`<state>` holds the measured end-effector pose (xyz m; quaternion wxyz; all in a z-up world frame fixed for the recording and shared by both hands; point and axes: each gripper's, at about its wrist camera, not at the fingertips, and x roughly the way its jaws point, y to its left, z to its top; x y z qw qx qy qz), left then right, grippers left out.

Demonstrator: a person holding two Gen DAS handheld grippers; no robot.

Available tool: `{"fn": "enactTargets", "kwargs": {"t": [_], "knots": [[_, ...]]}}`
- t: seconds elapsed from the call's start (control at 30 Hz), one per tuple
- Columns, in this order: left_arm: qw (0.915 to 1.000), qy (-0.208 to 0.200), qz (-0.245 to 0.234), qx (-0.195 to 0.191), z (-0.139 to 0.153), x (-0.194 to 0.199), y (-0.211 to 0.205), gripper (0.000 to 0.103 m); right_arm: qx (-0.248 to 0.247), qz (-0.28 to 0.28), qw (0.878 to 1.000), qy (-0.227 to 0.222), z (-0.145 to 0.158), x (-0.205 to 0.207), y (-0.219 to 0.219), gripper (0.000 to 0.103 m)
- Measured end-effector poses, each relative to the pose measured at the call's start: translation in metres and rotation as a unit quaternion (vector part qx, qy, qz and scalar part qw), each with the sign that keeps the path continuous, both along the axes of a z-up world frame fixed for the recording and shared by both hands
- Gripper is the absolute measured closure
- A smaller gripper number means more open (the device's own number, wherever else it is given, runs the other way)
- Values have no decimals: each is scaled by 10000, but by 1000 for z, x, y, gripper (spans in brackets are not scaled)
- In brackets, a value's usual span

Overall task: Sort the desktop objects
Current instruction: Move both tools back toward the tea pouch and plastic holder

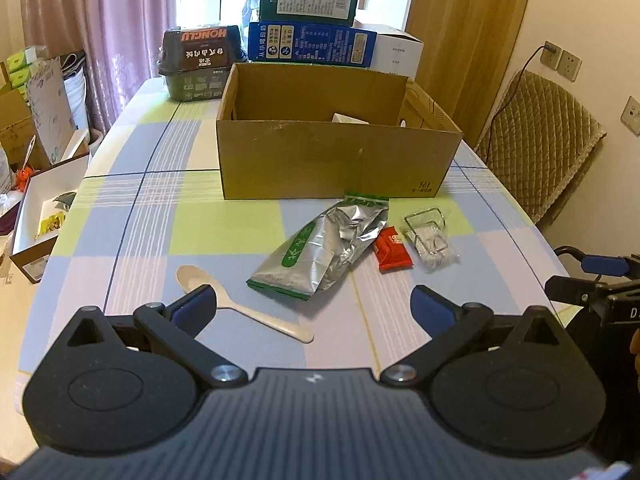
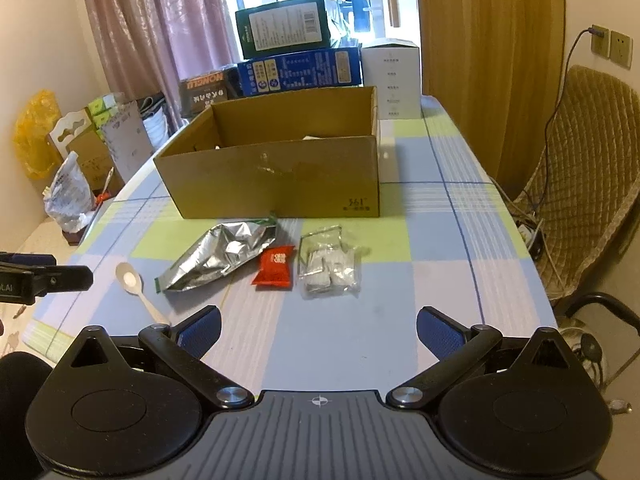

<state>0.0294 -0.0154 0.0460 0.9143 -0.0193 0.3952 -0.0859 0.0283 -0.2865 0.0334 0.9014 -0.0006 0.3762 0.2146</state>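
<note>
On the checked tablecloth lie a pale plastic spoon (image 1: 240,304) (image 2: 134,284), a crumpled silver-and-green foil pouch (image 1: 320,250) (image 2: 220,258), a small red packet (image 1: 394,250) (image 2: 275,267) and a clear bag of white pieces with a wire frame (image 1: 430,240) (image 2: 330,266). Behind them stands an open cardboard box (image 1: 336,156) (image 2: 276,176). My left gripper (image 1: 314,308) is open, hovering over the near table with its left finger above the spoon's handle. My right gripper (image 2: 318,332) is open and empty, short of the clear bag.
Stacked product boxes (image 1: 310,20) (image 2: 296,52) and a dark food tub (image 1: 200,64) stand behind the cardboard box. A quilted chair (image 2: 580,184) is right of the table, with cartons and bags (image 1: 44,120) on the floor to the left. Each gripper shows at the other view's edge.
</note>
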Motion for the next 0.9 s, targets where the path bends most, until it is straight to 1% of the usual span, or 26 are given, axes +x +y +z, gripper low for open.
{"fn": "enactTargets", "kwargs": {"t": [0.07,0.23,0.43,0.7,0.9], "knots": [[10000,33,-1,-40,1,2,2,2,-5,17,10000,-7,0,2,3,2],[9999,79,-125,53,0,6,-2,2,-98,37,9999,16,-4,11,13,2],[9994,162,-266,114,-4,12,-7,2,-37,62,9999,130,-8,21,17,2],[9987,287,-368,195,-12,28,-12,2,52,-9,9997,238,-16,35,17,2],[9980,389,-451,188,-21,44,-20,2,68,-111,9993,338,-25,48,13,2]]}}
